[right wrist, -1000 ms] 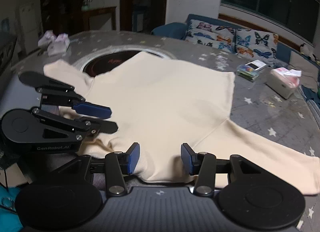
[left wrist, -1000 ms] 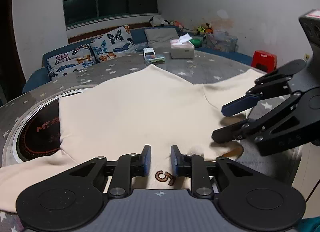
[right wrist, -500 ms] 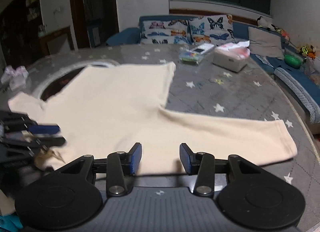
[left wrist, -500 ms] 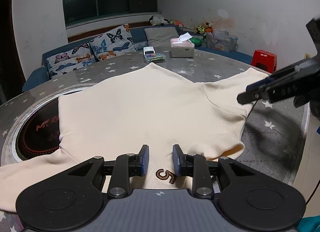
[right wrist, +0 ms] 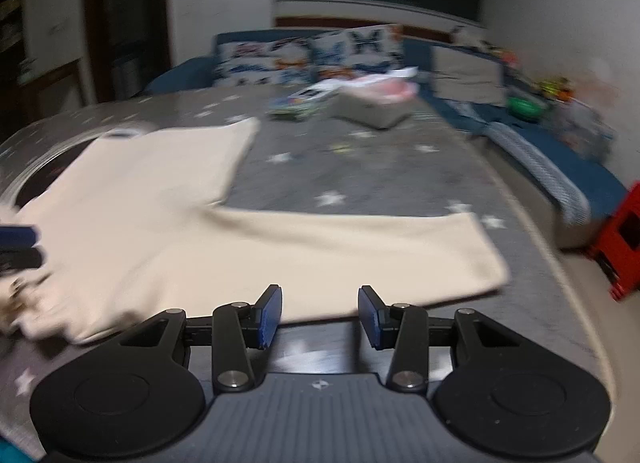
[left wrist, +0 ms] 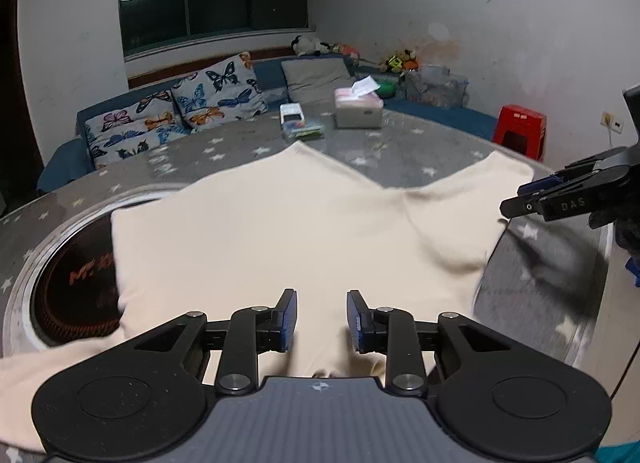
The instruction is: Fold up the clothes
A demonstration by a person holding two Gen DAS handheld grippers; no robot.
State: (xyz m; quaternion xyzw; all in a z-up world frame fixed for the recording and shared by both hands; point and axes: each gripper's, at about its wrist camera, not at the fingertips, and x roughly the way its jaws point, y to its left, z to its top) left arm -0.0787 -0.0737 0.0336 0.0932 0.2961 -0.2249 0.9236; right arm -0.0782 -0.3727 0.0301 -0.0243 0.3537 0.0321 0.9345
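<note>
One cream shirt (left wrist: pixel 280 223), one tissue box (left wrist: pixel 358 111), two butterfly cushions (left wrist: pixel 180 111), one red stool (left wrist: pixel 520 131).

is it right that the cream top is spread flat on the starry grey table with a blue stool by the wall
Not quite: the stool by the wall is red, not blue, as the left wrist view shows. The rest holds: the cream top is spread flat on the starry grey table.

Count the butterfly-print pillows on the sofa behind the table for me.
2 are clear in the left wrist view: one butterfly pillow lying low at the sofa's left, another propped upright beside it, left of the plain grey cushion. More may be hidden behind them.
</note>
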